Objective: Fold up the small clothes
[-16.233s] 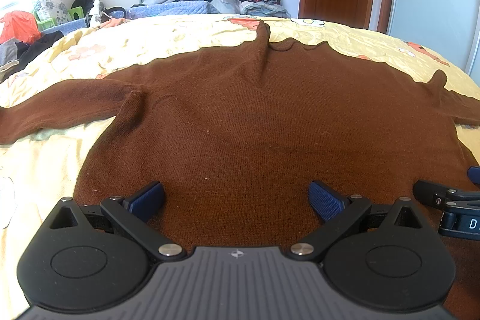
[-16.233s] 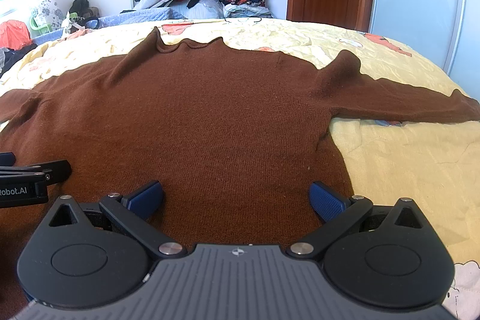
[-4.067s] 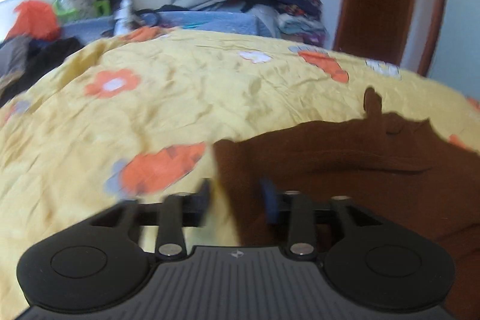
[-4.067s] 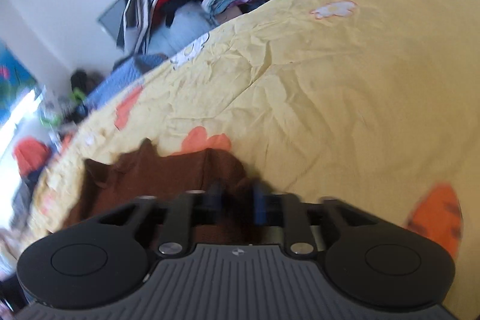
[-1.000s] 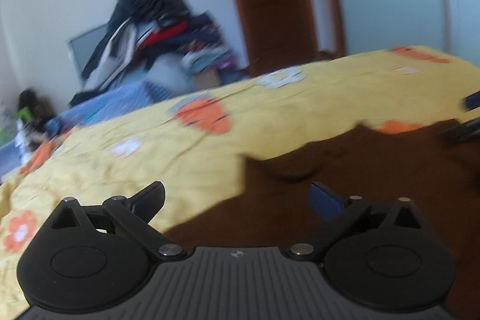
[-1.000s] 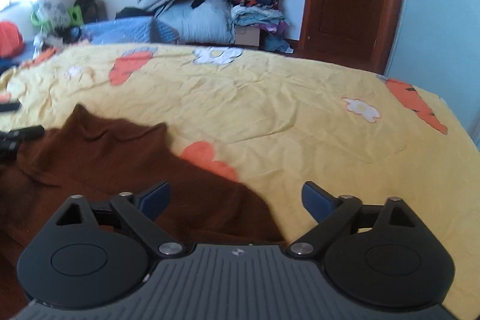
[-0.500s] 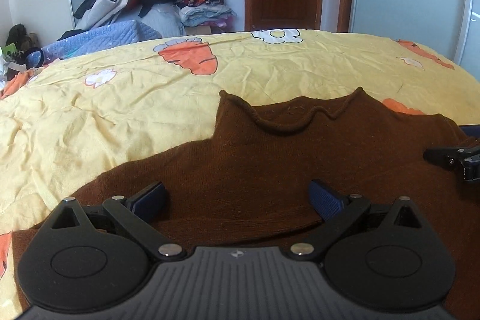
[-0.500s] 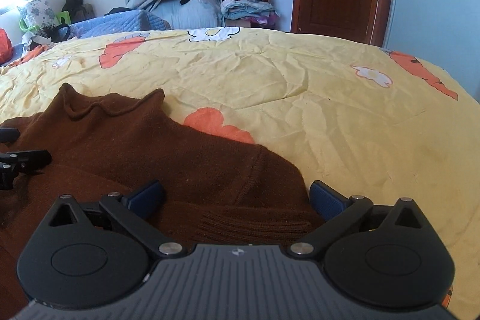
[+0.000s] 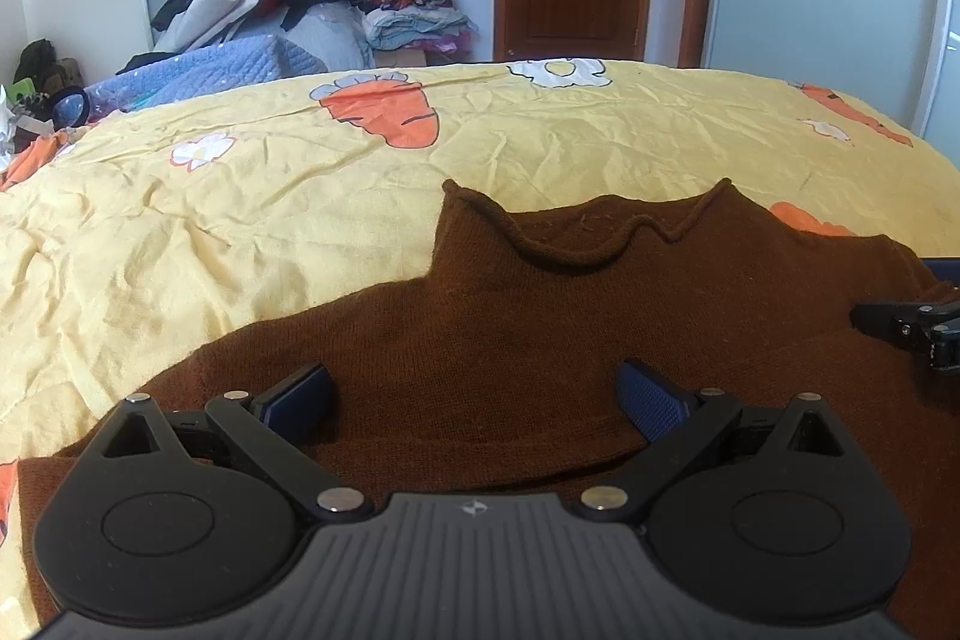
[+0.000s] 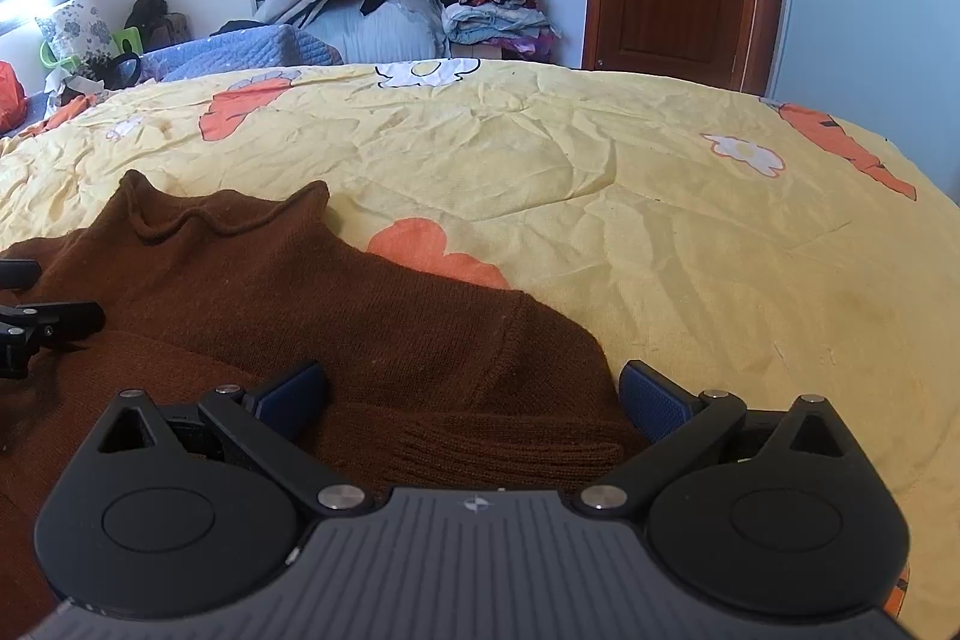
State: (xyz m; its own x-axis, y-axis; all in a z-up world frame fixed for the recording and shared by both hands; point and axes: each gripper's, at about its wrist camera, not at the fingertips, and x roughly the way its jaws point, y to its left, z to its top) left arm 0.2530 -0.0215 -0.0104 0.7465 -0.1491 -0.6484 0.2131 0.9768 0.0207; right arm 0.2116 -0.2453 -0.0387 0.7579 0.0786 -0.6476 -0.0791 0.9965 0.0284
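On yellow bedspread (image 9: 240, 232), folded brown sweater (image 9: 540, 328), rolled collar (image 9: 576, 244) uppermost

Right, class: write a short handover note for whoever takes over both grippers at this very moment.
Left gripper: open, empty, over the brown sweater.
Right gripper: open, empty, over the sweater's right edge, by a ribbed cuff.
Sweater lies on the yellow bedspread, collar at the far end.
Done: both sleeves look folded in over the body.
Left: probably fold the body in half and tidy.
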